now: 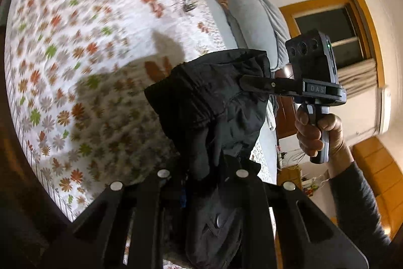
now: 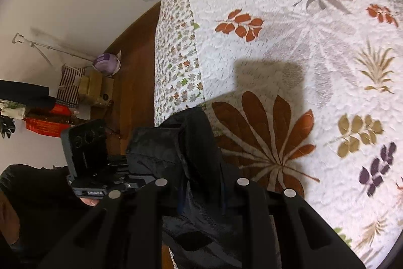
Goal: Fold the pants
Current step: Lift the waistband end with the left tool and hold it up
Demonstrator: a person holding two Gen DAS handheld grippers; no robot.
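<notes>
Two tongs of mine, both clenched on one pair of black pants above the bed.

From my left wrist view, the leaf-print quilt (image 1: 83, 47) fills the left and upper left of the frame, my left tongs (image 1: 201, 177) sit at the bottom centre clamped on a bunched fold of the black pants (image 1: 209, 97), which hang in the middle clear of the quilt, and right of centre my right tongs (image 1: 248, 84) pinch the far edge of the same fabric, my right hand (image 1: 318, 129) wrapped around the handle below them. From my right wrist view, the wooden floor (image 2: 136, 62) and some clutter by the wall lie at the left, my left tongs' body shows at the lower left against the cloth with its tips hidden, the pants rise at the bottom centre, and the quilt spreads across the right.
</notes>
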